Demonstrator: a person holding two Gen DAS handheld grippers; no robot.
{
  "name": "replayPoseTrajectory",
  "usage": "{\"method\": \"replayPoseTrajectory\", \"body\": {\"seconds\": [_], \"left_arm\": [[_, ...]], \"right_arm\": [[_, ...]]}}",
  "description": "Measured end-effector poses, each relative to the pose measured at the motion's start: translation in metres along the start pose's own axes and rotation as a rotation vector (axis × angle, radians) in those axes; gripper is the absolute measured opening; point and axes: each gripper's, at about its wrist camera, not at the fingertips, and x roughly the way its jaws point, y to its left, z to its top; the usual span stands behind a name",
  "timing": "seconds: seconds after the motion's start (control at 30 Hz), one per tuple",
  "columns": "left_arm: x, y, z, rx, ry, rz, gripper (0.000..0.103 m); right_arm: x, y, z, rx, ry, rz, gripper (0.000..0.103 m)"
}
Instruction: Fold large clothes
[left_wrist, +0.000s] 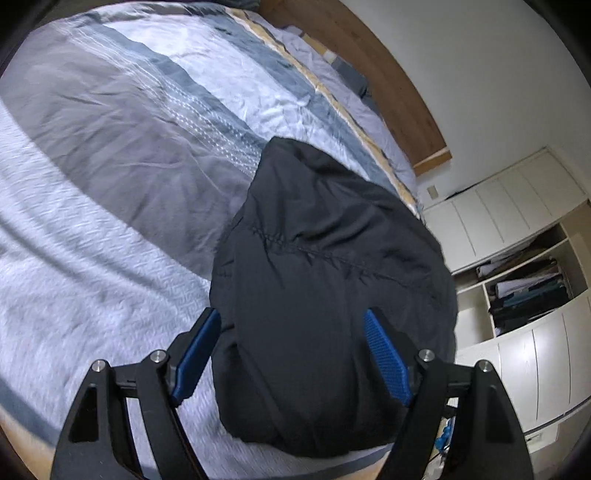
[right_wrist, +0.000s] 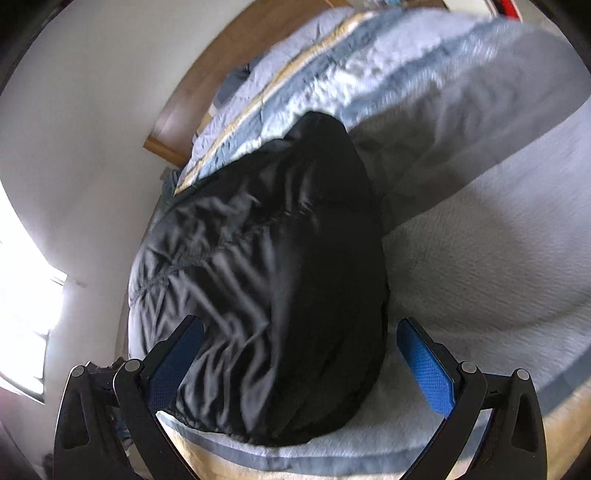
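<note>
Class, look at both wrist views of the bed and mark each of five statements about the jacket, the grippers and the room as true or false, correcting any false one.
1. The black jacket lies on a striped bed cover. True.
2. The left gripper is clamped shut on the jacket. False: its jaws stand wide open on either side of the jacket.
3. The right gripper is open. True.
4. The jacket is spread out flat with both sleeves stretched out. False: it is gathered into a compact bundle, and no sleeve sticks out.
5. White cupboards with an open shelf of stacked items show in the left wrist view. True.
</note>
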Motion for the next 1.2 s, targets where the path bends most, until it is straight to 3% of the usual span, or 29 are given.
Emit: {"method": "replayPoseTrajectory", "body": {"seconds": [0.27,0.37,0.47,0.6,0.77,0.9,0.97,1.0,1.07,1.1,1.13,1.2], "left_arm": [[0.048,0.015,0.013,-0.013,0.071,-0.094,0.078],[0.069,0.021,0.014,-0.019,0.115,-0.135,0.079],[0.092,0.026,0.013,-0.040,0.158,-0.200,0.083],[0.113,0.020,0.016,-0.082,0.196,-0.340,0.097],[0.134,0.018,0.018,-0.100,0.225,-0.308,0.102],[0.137,0.006,0.016,-0.102,0.179,-0.233,0.100],[0.134,-0.005,0.017,-0.103,0.153,-0.217,0.097],[0.131,-0.013,0.018,-0.091,0.145,-0.225,0.089],[0.123,-0.030,0.024,-0.063,0.127,-0.248,0.067],[0.117,-0.039,0.027,-0.048,0.119,-0.263,0.050],[0.110,-0.049,0.031,-0.025,0.105,-0.274,0.040],[0.096,-0.074,0.035,0.025,0.080,-0.273,0.030]], "right_arm": [[0.061,-0.024,0.011,0.074,0.127,0.095,0.103],[0.073,-0.023,0.016,0.067,0.124,0.132,0.103],[0.085,-0.018,0.021,0.058,0.138,0.163,0.103],[0.110,-0.003,0.030,0.077,0.190,0.273,0.103],[0.128,-0.001,0.031,0.084,0.185,0.304,0.103],[0.130,0.005,0.029,0.090,0.156,0.265,0.103],[0.133,0.013,0.032,0.106,0.185,0.249,0.102],[0.132,0.020,0.035,0.103,0.177,0.243,0.099],[0.123,0.040,0.044,0.069,0.143,0.254,0.075],[0.118,0.050,0.048,0.044,0.132,0.258,0.070],[0.113,0.062,0.052,0.010,0.121,0.257,0.063],[0.103,0.092,0.060,-0.071,0.106,0.241,0.055]]}}
